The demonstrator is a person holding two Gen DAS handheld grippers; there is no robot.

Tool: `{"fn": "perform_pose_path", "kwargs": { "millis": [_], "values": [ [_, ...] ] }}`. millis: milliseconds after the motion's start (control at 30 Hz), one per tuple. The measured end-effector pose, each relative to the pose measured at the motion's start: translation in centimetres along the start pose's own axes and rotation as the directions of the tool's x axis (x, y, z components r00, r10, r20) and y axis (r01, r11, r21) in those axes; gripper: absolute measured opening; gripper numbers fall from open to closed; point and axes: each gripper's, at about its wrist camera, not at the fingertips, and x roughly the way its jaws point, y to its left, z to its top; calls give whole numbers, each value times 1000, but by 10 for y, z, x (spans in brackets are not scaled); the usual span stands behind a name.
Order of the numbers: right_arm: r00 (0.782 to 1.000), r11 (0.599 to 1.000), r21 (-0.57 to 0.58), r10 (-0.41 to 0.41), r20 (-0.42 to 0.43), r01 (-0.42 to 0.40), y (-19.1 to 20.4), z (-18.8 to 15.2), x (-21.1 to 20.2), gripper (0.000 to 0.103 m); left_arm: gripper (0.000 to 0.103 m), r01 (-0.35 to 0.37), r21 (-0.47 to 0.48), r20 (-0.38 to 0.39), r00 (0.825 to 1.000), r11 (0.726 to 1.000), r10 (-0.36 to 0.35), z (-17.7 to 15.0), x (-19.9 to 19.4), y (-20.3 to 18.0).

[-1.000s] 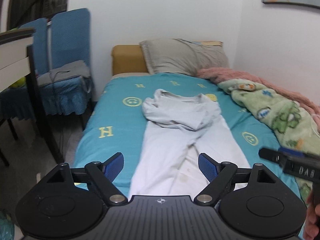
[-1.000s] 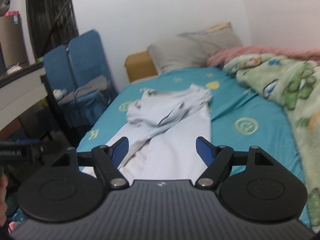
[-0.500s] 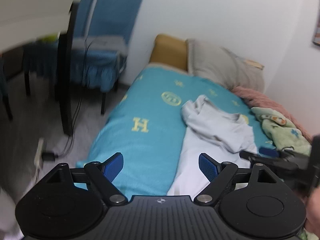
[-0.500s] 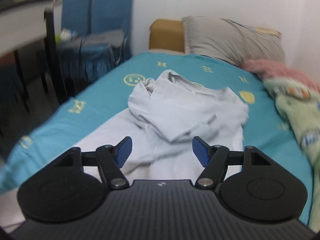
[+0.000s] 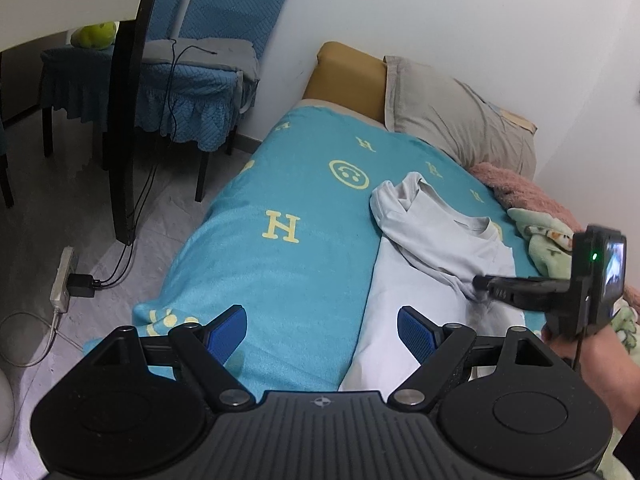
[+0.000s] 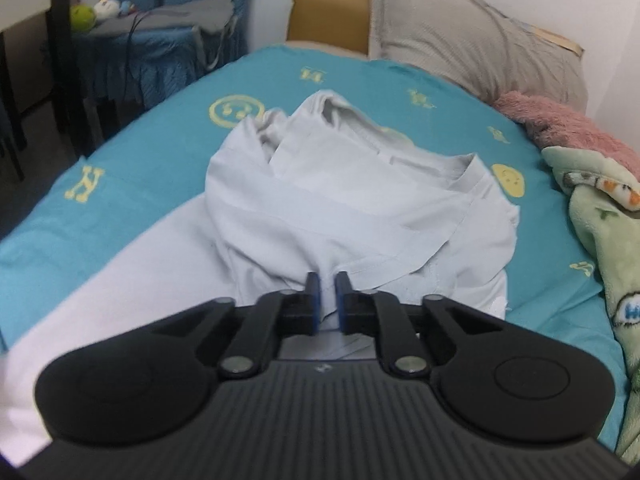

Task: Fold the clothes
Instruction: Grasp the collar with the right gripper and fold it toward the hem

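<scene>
— Gripping anything, that right gripper?

— Its two blue pads are pinched nearly together on a fold of the white T-shirt, at the hem of the bunched upper half. Seen from the left wrist, the same right gripper meets the cloth with its tip, and the person's right hand holds its handle

— And the left gripper?

— Released: its jaws stand wide apart with nothing between them, hovering over the near edge of the bedspread, just left of the T-shirt's long flat lower part

— Where does the T-shirt lie?

— On the turquoise bedspread, running lengthwise along it; the lower part is spread flat toward the near end and the upper part, collar included, is folded back in a rumpled heap on top

— What surrounds it?

— Beyond the T-shirt, at the head of the bed, a grey pillow leans against a tan headboard. To the T-shirt's right lie a pink blanket and a green printed blanket. Left of the bed stands a chair with a blue quilted cover, with a power strip on the floor
</scene>
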Motion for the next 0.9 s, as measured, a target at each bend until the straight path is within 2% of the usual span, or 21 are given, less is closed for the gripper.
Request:
{"fn": "perform_pose_path", "kwargs": {
  "millis": [167,300,467,567,667,767,800,900],
  "values": [
    [993,998,39,-61,101,57,-14,28,-17,4,84,-4,-5,19,1000,1000,4,-3,-11,-2],
    [970,986,94,-152,187,137,-31,61,-19,4,84,-3,3,33,999,1000,3,-7,-16,-6],
    [949,960,168,-256,186,226,-60,89,16,4,84,-9,9,43,999,1000,8,-9,-12,-10],
    [948,946,197,-287,137,257,-77,89,52,4,84,-23,12,49,999,1000,22,-9,-2,-11],
    [947,930,224,-312,69,290,-93,76,90,4,84,-42,35,32,999,998,41,-8,16,-15],
    [956,915,300,-292,34,269,-106,56,115,5,84,-48,70,3,999,996,48,-11,34,-19],
    [958,909,325,-284,28,260,-109,50,121,5,84,-49,81,-4,999,996,49,-12,39,-20],
    [964,900,387,-253,85,202,-110,43,111,6,84,-55,92,-9,998,994,56,-13,47,-20]
  ]
}}
